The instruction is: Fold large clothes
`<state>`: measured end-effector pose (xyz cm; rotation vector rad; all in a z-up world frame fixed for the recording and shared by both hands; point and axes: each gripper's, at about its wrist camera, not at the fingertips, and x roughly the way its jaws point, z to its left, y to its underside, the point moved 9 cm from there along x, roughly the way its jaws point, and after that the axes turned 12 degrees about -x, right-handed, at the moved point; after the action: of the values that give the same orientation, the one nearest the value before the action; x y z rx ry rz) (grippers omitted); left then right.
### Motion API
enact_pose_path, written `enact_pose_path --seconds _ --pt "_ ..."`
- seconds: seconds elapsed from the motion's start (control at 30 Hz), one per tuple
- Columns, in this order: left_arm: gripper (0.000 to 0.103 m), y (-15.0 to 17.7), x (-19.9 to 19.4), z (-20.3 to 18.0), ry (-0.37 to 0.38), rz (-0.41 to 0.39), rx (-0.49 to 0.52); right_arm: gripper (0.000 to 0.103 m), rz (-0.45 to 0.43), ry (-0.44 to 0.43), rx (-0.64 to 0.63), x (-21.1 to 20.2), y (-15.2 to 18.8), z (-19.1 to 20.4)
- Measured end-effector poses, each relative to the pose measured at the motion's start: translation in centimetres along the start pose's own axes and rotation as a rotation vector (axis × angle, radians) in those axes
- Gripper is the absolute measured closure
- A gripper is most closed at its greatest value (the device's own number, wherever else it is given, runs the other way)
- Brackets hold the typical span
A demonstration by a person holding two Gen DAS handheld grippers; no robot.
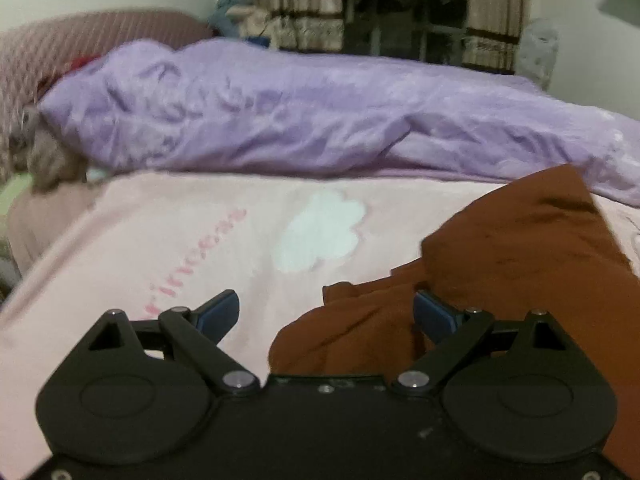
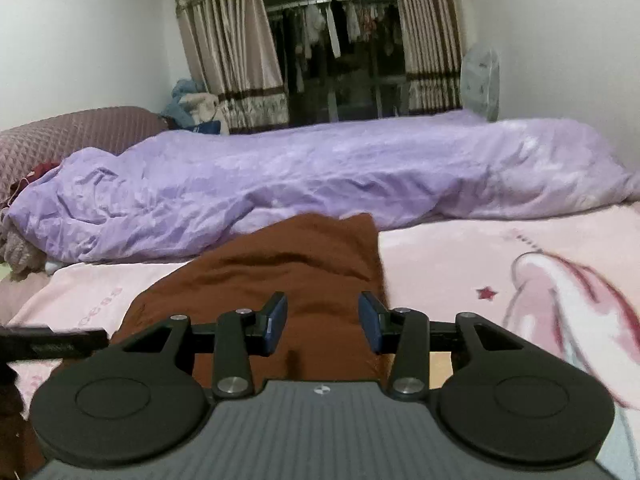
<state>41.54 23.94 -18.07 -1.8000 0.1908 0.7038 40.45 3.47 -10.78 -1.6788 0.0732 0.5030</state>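
Note:
A rust-brown garment (image 1: 520, 248) lies bunched on the pink bed sheet (image 1: 160, 240). In the left wrist view it fills the right side, and my left gripper (image 1: 326, 314) is open wide above its left edge, with the right fingertip (image 1: 434, 314) against the cloth. In the right wrist view the garment (image 2: 288, 264) lies straight ahead. My right gripper (image 2: 323, 326) is open just above it, with cloth showing between the blue pads, not pinched.
A rumpled purple duvet (image 2: 320, 176) runs across the far side of the bed. A maroon quilted headboard (image 2: 60, 136) is at the left. Curtains (image 2: 232, 40), a clothes rail and a fan (image 2: 480, 80) stand behind. The sheet (image 2: 520, 280) has a pink cartoon print.

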Motion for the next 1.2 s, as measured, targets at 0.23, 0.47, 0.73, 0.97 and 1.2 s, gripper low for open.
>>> enact_pose_path --seconds 0.23,0.47,0.73,0.97,1.2 --pt "0.005 4.9 -1.7 -1.7 -0.024 0.051 0.179 0.044 0.110 -0.052 0.047 1.4 5.2 0.6" --pt "0.003 6.8 0.4 0.5 0.035 0.076 0.056 0.032 0.075 -0.065 0.154 2.6 7.2 -0.3" --pt "0.007 3.4 -5.7 -0.1 0.020 -0.018 0.061 0.051 0.083 -0.081 0.136 -1.5 3.8 -0.3" --pt "0.006 3.3 -10.9 -2.5 0.134 -0.033 0.120 0.065 0.105 -0.122 0.054 -4.0 3.2 2.0" --pt "0.000 10.0 -5.8 -2.5 0.055 0.121 0.173 0.068 0.208 -0.124 -0.020 -0.8 7.3 4.6"
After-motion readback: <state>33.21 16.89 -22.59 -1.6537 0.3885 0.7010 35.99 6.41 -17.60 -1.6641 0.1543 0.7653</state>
